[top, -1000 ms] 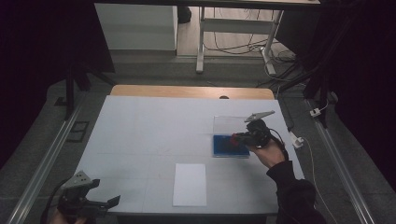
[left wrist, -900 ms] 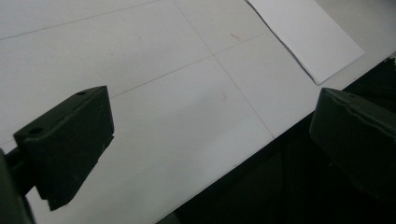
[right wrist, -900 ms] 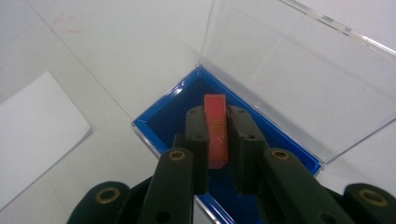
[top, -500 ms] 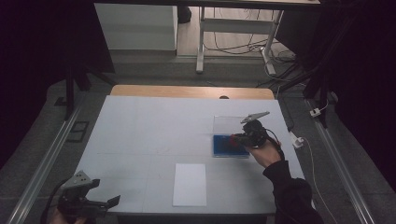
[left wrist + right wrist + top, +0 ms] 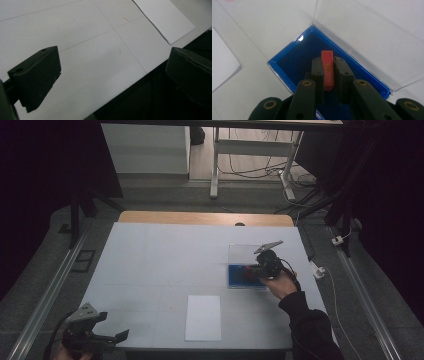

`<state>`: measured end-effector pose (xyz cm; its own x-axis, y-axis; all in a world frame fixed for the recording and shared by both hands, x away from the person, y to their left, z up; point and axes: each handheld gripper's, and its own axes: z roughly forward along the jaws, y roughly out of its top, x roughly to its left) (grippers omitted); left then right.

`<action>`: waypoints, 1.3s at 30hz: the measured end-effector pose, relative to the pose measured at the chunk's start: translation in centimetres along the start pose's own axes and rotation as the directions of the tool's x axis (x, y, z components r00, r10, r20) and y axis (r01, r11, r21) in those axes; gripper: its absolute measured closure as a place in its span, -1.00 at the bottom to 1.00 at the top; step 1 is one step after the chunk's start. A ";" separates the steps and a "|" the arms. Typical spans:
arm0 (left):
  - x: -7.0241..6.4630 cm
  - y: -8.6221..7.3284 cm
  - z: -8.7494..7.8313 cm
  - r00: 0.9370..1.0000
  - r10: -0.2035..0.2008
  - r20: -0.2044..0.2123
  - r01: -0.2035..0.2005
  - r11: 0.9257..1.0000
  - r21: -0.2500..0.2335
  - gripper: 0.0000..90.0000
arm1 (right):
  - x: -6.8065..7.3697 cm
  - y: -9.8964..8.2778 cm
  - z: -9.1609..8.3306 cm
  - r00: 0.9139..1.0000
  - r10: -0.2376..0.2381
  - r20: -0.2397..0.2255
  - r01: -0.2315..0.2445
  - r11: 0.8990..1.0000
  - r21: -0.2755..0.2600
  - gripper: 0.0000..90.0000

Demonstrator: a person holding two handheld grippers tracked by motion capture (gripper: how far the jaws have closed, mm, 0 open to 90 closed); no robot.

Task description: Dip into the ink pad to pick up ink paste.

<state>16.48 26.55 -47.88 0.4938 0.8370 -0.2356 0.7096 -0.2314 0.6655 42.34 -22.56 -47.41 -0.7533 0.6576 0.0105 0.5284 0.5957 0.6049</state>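
Red flat rectangular block — thin, stood on edge and printed with faint markings — sits clamped between the two black jaws of the right gripper, which press on its broad faces from either side. It hangs directly over the blue-lined shallow tray of a clear plastic case; whether its lower edge touches the blue floor cannot be told. The case's transparent hinged lid stands open, rising from the tray's far edge toward 1 o'clock in the right gripper view.

In the high view, the case lies at about 3 o'clock on the white table, with the right gripper reaching in over it from the 4 o'clock side and the red block showing as a small spot at its tip. A white rectangular sheet of paper lies flat near the front edge, at roughly 6 o'clock, well apart from the case.

The left gripper is held low at 7 o'clock, just off the table's front corner. Its jaws stand wide apart with nothing between them — in the left gripper view they frame bare tabletop and the table's edge, with a corner of the paper sheet at 1 o'clock.
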 end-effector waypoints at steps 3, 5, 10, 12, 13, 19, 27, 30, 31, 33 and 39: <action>0.0 0.0 0.0 1.000 -0.001 0.001 0.001 1.000 0.001 -0.98 | 0.0 -0.1 0.1 1.000 0.017 -0.003 -0.017 1.000 -0.001 0.78; 0.0 0.0 0.0 1.000 0.000 0.000 0.000 1.000 0.003 -0.98 | -0.2 -0.2 0.1 0.999 0.046 -0.012 -0.046 0.999 -0.008 0.78; 0.0 0.0 0.1 1.000 0.000 0.001 0.000 1.000 0.008 -0.98 | 1.0 0.0 0.3 0.999 -0.016 0.050 0.016 1.000 0.009 0.78; 0.0 0.0 0.1 1.000 0.001 0.001 -0.001 1.000 0.008 -0.98 | 1.3 0.1 0.3 0.997 -0.032 0.068 0.031 0.999 0.014 0.78; 0.0 0.0 0.1 1.000 0.001 0.000 -0.001 1.000 0.009 -0.98 | 1.3 0.0 0.3 0.998 -0.024 0.064 0.023 1.000 0.012 0.78; 0.0 0.0 0.1 1.000 -0.001 0.001 0.001 1.000 0.009 -0.98 | 0.2 -0.4 0.3 0.999 0.033 0.012 -0.033 0.999 -0.019 0.79; 0.0 0.1 0.1 1.000 0.000 0.004 0.000 1.000 0.012 -0.98 | 0.8 -0.4 0.4 0.999 0.008 0.041 -0.007 1.000 -0.012 0.79; 0.0 0.1 0.1 1.000 0.002 0.002 -0.002 1.000 0.012 -0.98 | 1.2 -0.3 0.4 0.998 -0.026 0.064 0.027 1.000 -0.011 0.79; 0.0 0.1 0.1 1.000 0.003 0.003 -0.003 1.000 0.012 -0.98 | 1.1 -0.3 0.4 0.998 -0.015 0.056 0.015 1.000 -0.012 0.79; 0.0 0.1 0.1 1.000 0.001 0.006 -0.002 1.000 0.010 -0.98 | 0.3 -0.6 0.3 0.999 0.034 0.018 -0.034 0.999 -0.028 0.79; 0.0 0.1 0.1 1.000 -0.001 0.006 0.001 1.000 0.011 -0.98 | 0.4 -0.6 0.2 0.999 0.032 0.016 -0.032 0.999 -0.027 0.78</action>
<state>16.62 26.48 -47.94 0.4963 0.8343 -0.2402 0.7153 -0.2362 0.6577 41.80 -22.54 -47.98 -0.7294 0.6838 0.0170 0.5412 0.5617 0.6258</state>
